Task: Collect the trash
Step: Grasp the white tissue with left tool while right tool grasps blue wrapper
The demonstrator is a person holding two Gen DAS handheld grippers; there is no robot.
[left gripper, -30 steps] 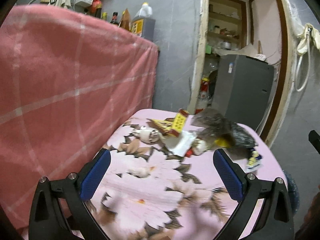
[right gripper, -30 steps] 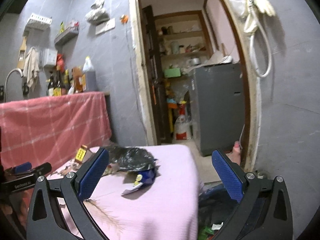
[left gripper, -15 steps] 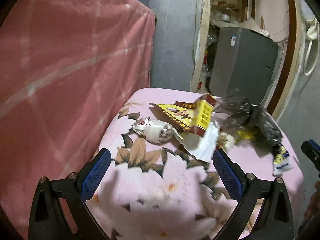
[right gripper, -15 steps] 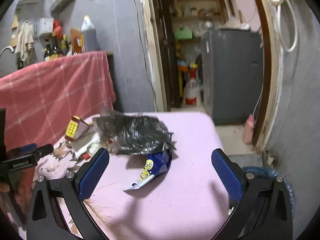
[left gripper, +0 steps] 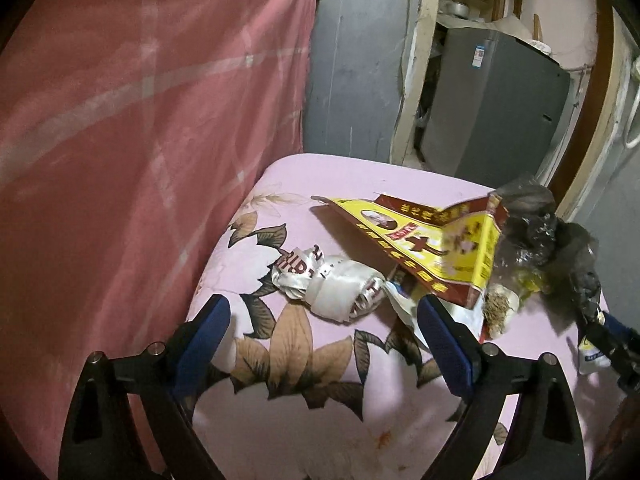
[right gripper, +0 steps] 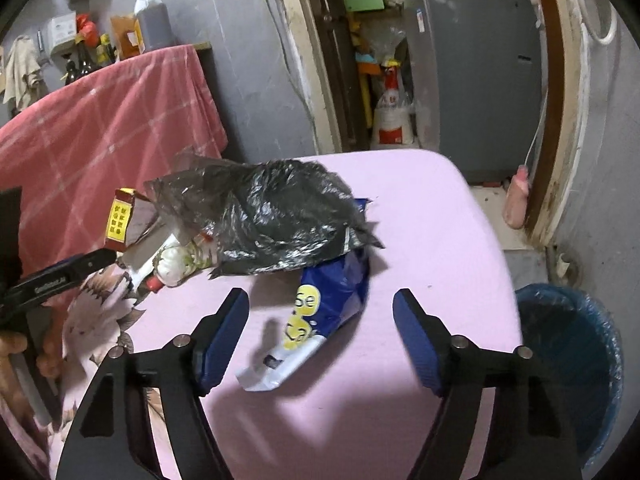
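Both claws (left [left gripper: 322, 338], right [right gripper: 320, 338]) closing, empty.

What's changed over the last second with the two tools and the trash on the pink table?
Both tools came forward and down toward the trash. The right tool is closing around the blue snack wrapper, not yet gripping. The left tool is closing slightly near the white crumpled wrapper. Nothing has been picked up; the trash lies as before.
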